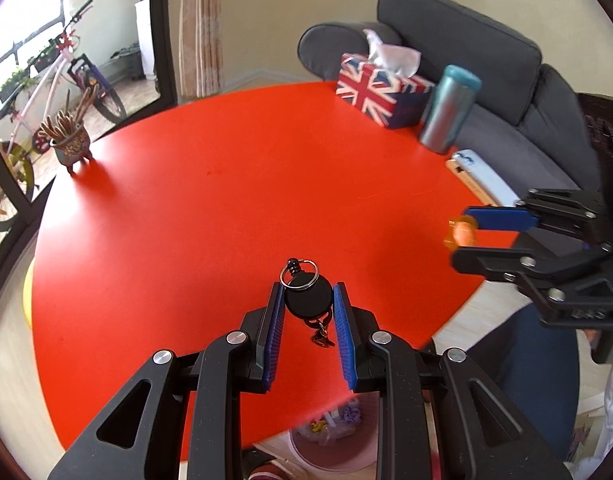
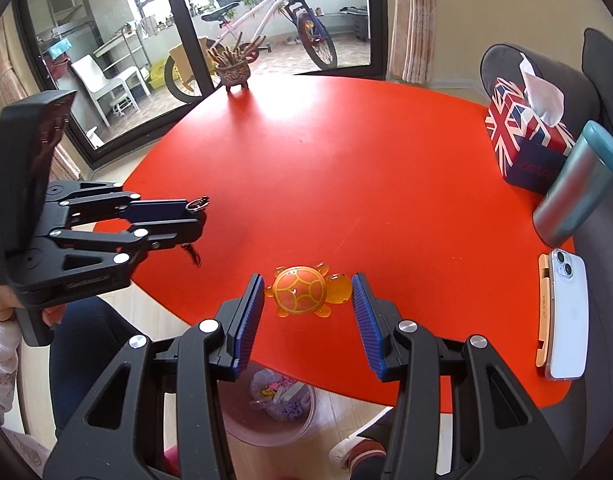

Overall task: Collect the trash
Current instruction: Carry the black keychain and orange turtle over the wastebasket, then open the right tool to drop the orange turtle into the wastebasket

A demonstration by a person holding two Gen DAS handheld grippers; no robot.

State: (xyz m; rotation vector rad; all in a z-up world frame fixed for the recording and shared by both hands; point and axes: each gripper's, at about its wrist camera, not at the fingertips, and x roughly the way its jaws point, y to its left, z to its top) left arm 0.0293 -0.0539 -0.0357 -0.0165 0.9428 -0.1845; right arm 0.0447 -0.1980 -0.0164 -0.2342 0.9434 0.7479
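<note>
Left wrist view: left gripper (image 1: 308,300) clamps a key reel (image 1: 309,299); right gripper (image 2: 308,294) pinches the turtle (image 2: 306,291) over the table (image 2: 346,168). Either could slip before reaching the bin (image 2: 266,412).

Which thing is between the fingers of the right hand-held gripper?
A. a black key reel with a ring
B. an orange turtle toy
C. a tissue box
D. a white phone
B: the orange turtle toy sits between the blue pads of the right hand-held gripper; the left hand-held gripper holds the black key reel.
</note>
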